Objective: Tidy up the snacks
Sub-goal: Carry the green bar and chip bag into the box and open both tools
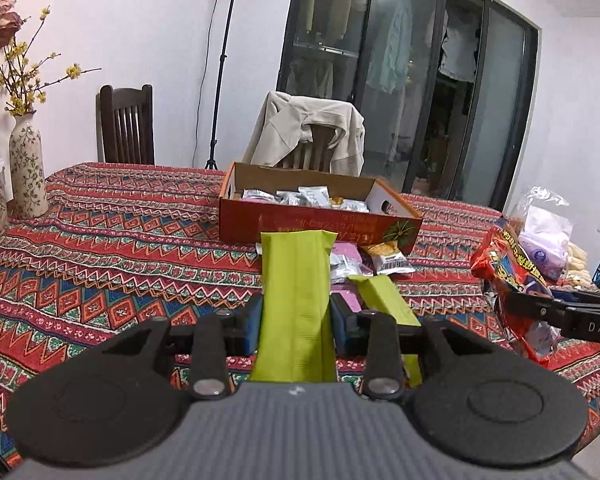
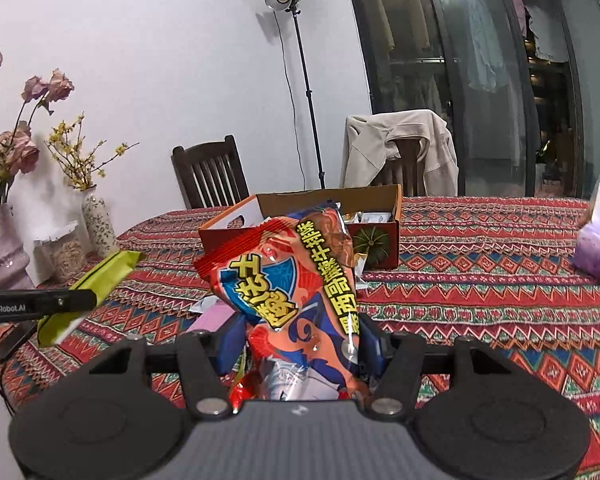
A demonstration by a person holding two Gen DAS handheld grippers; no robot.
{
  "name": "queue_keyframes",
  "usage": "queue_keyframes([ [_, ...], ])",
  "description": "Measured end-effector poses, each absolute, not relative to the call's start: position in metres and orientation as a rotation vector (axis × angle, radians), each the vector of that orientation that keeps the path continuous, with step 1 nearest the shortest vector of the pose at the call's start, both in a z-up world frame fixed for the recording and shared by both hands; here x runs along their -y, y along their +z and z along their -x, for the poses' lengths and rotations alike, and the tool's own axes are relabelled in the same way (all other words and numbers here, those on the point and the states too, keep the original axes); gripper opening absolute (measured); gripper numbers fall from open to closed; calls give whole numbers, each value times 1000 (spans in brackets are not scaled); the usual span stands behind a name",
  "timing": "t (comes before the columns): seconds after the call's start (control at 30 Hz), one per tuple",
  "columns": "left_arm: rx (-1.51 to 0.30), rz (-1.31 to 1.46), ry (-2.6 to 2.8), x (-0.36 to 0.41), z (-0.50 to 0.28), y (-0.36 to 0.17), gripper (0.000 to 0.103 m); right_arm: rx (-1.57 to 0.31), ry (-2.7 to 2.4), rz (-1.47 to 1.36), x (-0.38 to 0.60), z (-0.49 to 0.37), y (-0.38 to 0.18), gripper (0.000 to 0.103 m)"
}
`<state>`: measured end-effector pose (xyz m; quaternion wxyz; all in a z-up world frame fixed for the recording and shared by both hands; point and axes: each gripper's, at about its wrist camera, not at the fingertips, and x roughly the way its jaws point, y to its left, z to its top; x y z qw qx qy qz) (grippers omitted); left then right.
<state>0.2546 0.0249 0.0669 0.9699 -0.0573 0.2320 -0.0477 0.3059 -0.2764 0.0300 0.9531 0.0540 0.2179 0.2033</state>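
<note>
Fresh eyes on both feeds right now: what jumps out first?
The red snack bag, clamped upright in the right tool, fills that view. The left tool grips a lime-green packet. Beyond both sits an open cardboard box of packets on the patterned tablecloth.

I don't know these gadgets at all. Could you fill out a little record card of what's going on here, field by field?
Setting: table with patterned cloth
Left gripper: shut on green packet, held off the table
Right gripper: shut on red snack bag, also lifted
Container: open cardboard box, already holding small silver packets
Still loose: second green packet and small packets in front of the box
Background: coat over a chair, flower vase
</note>
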Motion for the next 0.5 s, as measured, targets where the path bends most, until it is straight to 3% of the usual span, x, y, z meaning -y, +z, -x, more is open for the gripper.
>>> queue_keyframes([
  [0.23, -444, 88, -112, -34, -299, 86, 35, -439, 422, -150, 280, -313, 37, 58],
  [0.5, -480, 69, -113, -44, -457, 129, 35, -451, 472, -267, 276, -424, 87, 58],
])
